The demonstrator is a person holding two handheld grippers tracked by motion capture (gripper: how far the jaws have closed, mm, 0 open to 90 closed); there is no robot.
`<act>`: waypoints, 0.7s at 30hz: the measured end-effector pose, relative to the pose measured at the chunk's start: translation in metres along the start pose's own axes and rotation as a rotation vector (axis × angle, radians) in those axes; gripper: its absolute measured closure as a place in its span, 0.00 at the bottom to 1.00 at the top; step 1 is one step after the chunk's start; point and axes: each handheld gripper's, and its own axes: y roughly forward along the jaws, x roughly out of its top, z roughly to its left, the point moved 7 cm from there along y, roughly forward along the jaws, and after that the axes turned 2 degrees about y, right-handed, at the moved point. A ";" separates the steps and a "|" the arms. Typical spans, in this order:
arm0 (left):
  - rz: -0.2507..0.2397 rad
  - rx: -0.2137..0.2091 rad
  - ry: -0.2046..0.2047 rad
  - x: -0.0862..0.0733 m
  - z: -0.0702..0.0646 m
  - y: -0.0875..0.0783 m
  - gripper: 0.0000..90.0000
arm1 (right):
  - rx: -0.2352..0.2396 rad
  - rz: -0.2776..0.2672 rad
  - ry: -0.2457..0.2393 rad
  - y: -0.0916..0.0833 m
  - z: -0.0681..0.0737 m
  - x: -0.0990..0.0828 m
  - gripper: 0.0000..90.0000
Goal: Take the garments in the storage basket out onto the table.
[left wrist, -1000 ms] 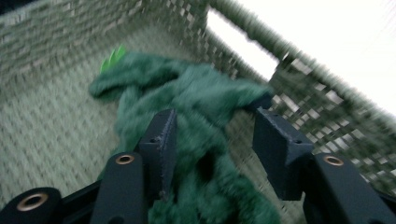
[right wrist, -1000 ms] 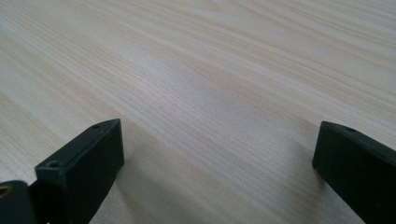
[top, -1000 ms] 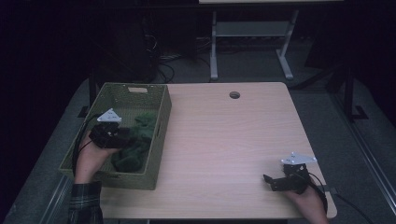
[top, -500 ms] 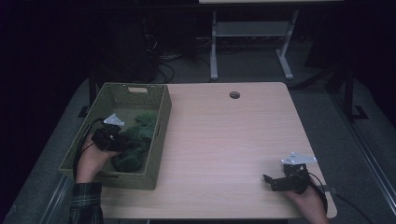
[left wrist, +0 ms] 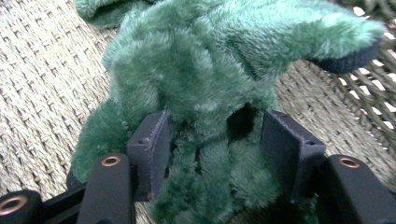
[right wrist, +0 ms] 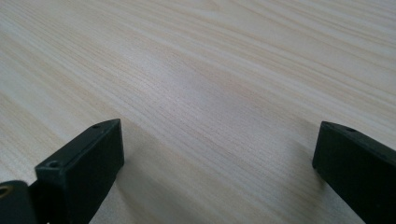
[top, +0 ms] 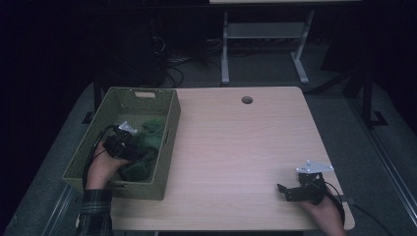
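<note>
A green plush toy (top: 152, 133) lies inside the woven green basket (top: 169, 123) at the table's left side. My left gripper (top: 137, 151) reaches down into the basket from the near end. In the left gripper view the toy's fur (left wrist: 187, 70) bulges between the jaws of that gripper (left wrist: 217, 135). Those jaws have just been opening: the left pad brushes the fur and a dark gap shows beside the right pad. My right gripper (top: 285, 191) rests on the table (top: 236, 142) near its front right corner, open (right wrist: 217, 149) over bare wood (right wrist: 210, 56).
A round cable hole (top: 247, 100) sits near the table's far edge. Behind the table stand the legs of another desk (top: 225, 54), with cables on the dark floor. The basket's woven floor (left wrist: 37, 70) lies under the toy.
My left gripper has sunk lower into the basket with the plush toy and shifted slightly toward the near end. The right gripper has stayed where it was.
</note>
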 end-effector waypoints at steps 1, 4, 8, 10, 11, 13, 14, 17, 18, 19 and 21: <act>0.006 -0.003 0.001 0.001 0.001 0.001 0.44 | 0.000 0.000 0.000 0.000 0.000 0.000 0.02; 0.022 0.000 -0.002 0.003 0.003 0.006 0.43 | 0.000 0.000 0.000 0.000 0.000 0.000 0.02; 0.041 -0.004 -0.004 0.004 0.005 0.011 0.48 | 0.000 0.000 0.000 0.000 0.000 0.000 0.02; 0.035 -0.003 -0.019 0.008 0.008 0.014 0.50 | 0.000 0.000 0.000 0.000 0.000 0.000 0.02; 0.046 0.000 -0.023 0.008 0.009 0.016 0.52 | 0.000 0.000 0.000 0.000 0.000 0.000 0.02; 0.063 0.005 -0.024 0.008 0.009 0.018 0.59 | 0.000 0.000 0.000 0.000 0.000 0.000 0.02; 0.069 -0.002 -0.024 0.008 0.009 0.018 0.64 | 0.000 0.000 0.001 0.000 0.000 0.000 0.02; 0.078 -0.020 -0.032 0.007 0.008 0.017 0.80 | 0.000 0.000 0.001 0.000 0.000 0.000 0.02; 0.081 -0.027 -0.034 0.007 0.008 0.016 0.80 | 0.000 0.000 0.000 0.000 0.000 0.000 0.02; 0.084 -0.032 -0.041 0.007 0.007 0.016 0.83 | 0.000 0.000 0.000 0.000 0.000 0.000 0.02; 0.083 -0.044 -0.057 0.007 0.006 0.015 0.86 | 0.000 0.000 0.000 0.000 0.000 0.000 0.02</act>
